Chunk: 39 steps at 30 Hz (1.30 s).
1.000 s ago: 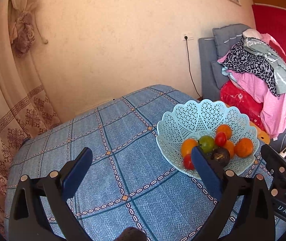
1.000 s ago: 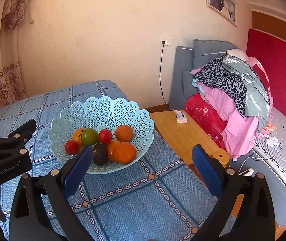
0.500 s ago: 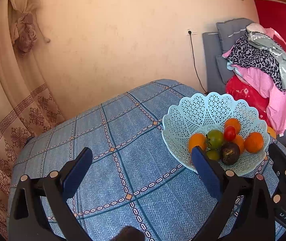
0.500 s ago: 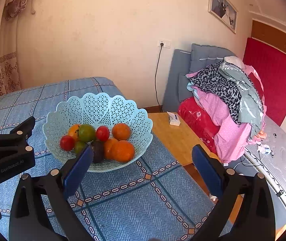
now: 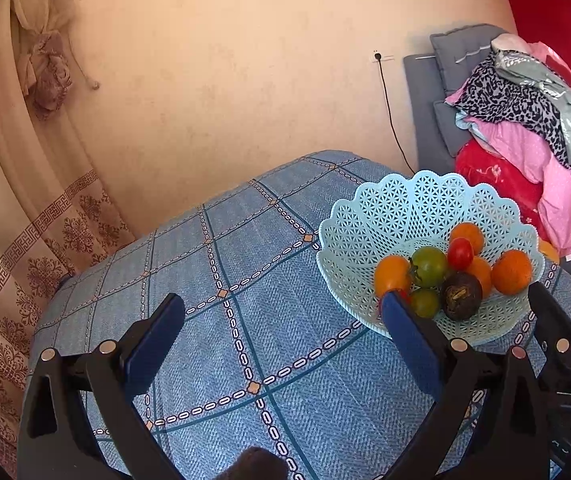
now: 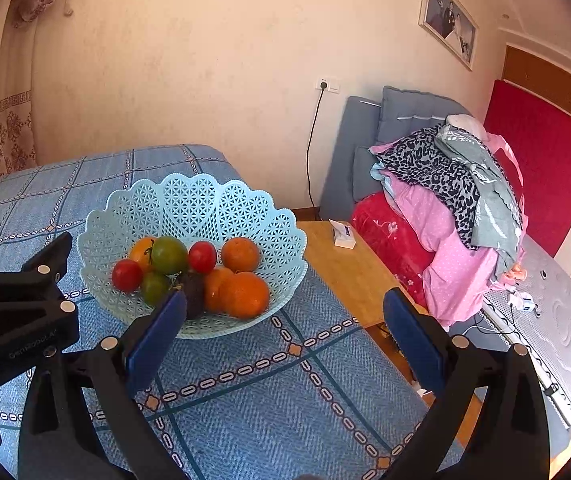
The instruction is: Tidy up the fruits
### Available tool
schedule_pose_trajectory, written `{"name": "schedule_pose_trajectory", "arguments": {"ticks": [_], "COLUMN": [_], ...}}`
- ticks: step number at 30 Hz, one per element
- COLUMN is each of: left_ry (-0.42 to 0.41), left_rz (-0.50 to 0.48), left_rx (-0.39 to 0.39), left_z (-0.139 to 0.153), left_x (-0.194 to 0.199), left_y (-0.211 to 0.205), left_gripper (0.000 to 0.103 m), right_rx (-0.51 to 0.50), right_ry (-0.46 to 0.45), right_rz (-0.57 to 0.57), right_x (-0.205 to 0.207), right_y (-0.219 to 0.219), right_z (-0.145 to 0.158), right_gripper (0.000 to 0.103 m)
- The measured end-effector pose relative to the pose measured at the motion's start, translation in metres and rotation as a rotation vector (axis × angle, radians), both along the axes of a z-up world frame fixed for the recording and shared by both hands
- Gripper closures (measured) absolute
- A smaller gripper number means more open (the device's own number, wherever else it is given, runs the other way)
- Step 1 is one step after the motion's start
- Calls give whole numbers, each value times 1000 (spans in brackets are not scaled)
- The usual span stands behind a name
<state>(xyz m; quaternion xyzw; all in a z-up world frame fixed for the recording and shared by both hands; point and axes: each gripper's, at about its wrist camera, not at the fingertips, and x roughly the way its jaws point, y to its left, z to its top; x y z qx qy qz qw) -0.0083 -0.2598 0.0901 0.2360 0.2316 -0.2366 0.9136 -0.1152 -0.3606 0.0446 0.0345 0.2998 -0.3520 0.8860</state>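
A pale blue lattice basket (image 5: 405, 216) (image 6: 205, 204) stands on the blue checked tablecloth (image 5: 245, 272) and holds several fruits: oranges (image 6: 245, 294), red tomatoes (image 6: 202, 256), green tomatoes (image 6: 169, 255) and a dark avocado (image 5: 461, 290). My left gripper (image 5: 281, 328) hangs open above the cloth, left of the basket, with nothing between its fingers. My right gripper (image 6: 283, 326) is open and empty too, in front of the basket's right side. Each gripper shows at the edge of the other's view.
A low wooden table (image 6: 345, 264) with a small box (image 6: 343, 234) stands right of the cloth-covered table. Behind it is a grey sofa piled with clothes (image 6: 457, 184). A wall and a curtain (image 5: 37, 216) close off the back and left.
Both views have pulled back and tilted up a little, so the basket sits lower and slightly farther from the fingers. Both grippers stay open and empty.
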Motion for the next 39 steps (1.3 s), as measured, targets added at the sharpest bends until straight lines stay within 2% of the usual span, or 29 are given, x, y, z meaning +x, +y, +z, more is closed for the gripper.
{"name": "schedule_pose_trajectory", "arguments": {"ticks": [9,13,39], "left_ry": [0,21,27], "left_rz": [43,44,46], "left_rx": [26,21,30], "left_z": [-5,-6,-10], "left_x": [6,9,12], "left_y": [1,3,3], "left_gripper": [5,5,5], "right_rx": [7,10,21], "right_ry": [3,6,12], "right_rz": [2,7,13], "right_x": [5,8,12], "right_y": [-1,0,0], "right_z": [-3,-5,-11], "right_gripper": [3,3,3]}}
